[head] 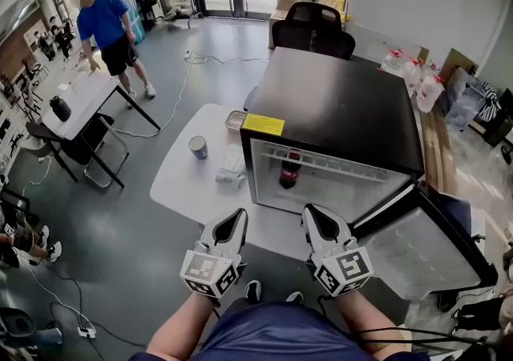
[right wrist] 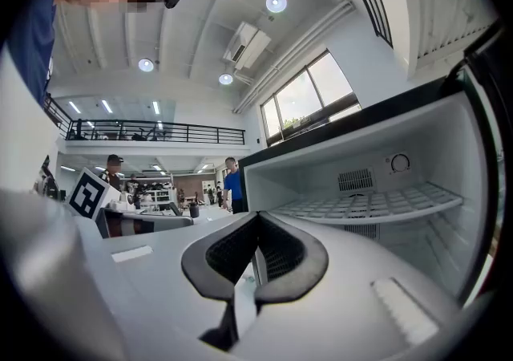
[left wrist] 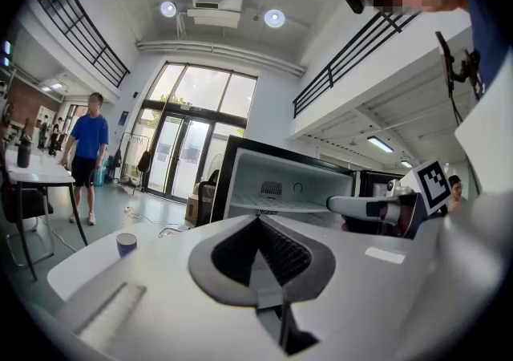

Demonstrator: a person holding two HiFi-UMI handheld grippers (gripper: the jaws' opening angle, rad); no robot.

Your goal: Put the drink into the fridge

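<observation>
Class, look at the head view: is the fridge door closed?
No, the fridge door stands swung open, with the drink bottle visible inside.

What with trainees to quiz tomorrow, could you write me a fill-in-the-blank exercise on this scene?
1. The dark cola bottle with a red label stands inside the black mini fridge, whose door is ____.
2. The small blue cup stands on the ____ table.
3. The left gripper and right gripper both have jaws ____, with nothing between them.
Missing words: open; white; shut.
</observation>
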